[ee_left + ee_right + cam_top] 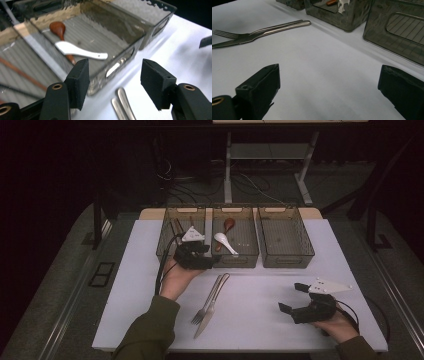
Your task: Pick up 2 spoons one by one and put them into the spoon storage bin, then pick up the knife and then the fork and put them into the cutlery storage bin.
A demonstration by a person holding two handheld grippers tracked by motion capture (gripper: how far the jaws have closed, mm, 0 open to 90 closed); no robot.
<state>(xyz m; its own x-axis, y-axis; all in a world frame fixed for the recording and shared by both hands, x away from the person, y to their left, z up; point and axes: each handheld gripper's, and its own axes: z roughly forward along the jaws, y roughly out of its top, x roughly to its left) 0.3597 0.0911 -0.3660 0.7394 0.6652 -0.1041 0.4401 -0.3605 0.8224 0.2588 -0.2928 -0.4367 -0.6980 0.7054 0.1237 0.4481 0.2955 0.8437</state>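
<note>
Two pieces of cutlery, a fork (205,306) and a table knife (214,304), lie side by side and touching on the white table (320,250), and they look like the next things to be sorted into the three smoked-plastic bins (285,237) at its far side. The left gripper (209,256) hovers at the near wall of the middle bin (120,65), jaws parted with nothing between them. Seen along its own jaws, the handle ends of the fork and knife (122,102) sit just below and ahead of the gap, close to the pads. A white ceramic spoon (80,52) and a brown wooden spoon (60,32) lie beyond, inside that bin.

The right gripper (292,297) rests low near the table's right front, jaws also spread wide and empty. From it the cutlery lies well off to its left, tines and blade tip toward the person.

Both pieces run with their long axis from the bins back toward the person, slightly slanted, handles at the far end. My reading is that the left hand (172,277) is clearly the nearer one: it need only drop back and down a little to straddle a handle crosswise.
</note>
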